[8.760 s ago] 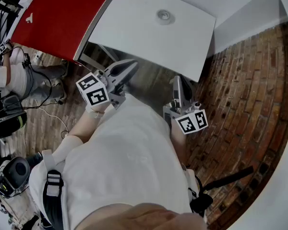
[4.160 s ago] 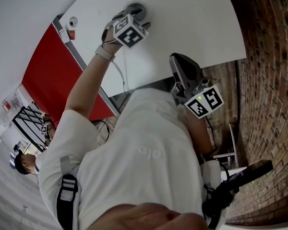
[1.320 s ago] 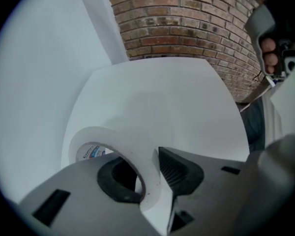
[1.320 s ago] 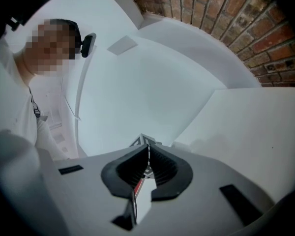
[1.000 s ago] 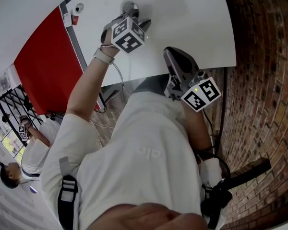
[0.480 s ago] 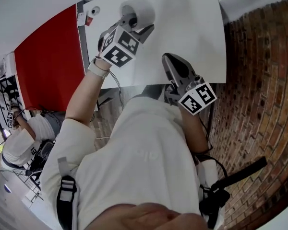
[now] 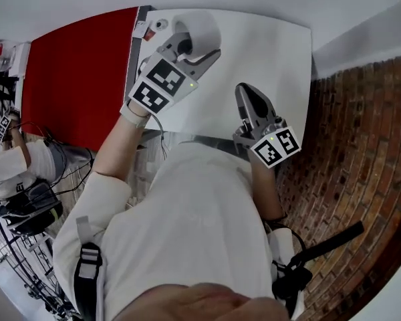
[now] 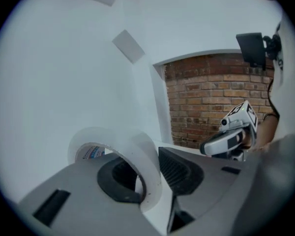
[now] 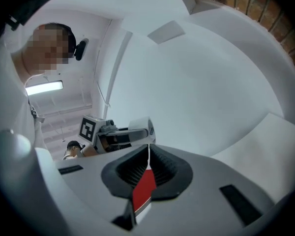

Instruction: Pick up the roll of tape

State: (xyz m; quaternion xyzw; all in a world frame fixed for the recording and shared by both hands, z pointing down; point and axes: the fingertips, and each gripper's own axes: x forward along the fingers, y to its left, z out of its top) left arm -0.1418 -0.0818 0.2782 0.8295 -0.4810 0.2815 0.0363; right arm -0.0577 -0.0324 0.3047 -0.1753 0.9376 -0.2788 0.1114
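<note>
Pinching the tape (image 8: 143, 167) wall, one jaw in its core for security, left claw (image 7: 195, 47) holds it; right claw (image 7: 247, 92) is closed.

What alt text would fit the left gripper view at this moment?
The left gripper grips a roll of tape by its wall, one jaw inside the core and the other outside. Behind it are a white wall and a brick wall, with the right gripper at the right edge.

Translucent roll of tape (image 8: 140, 154) with a blue-printed core, on edge, its wall pinched in the left claw (image 8: 150, 170), one jaw inside its hole.
</note>
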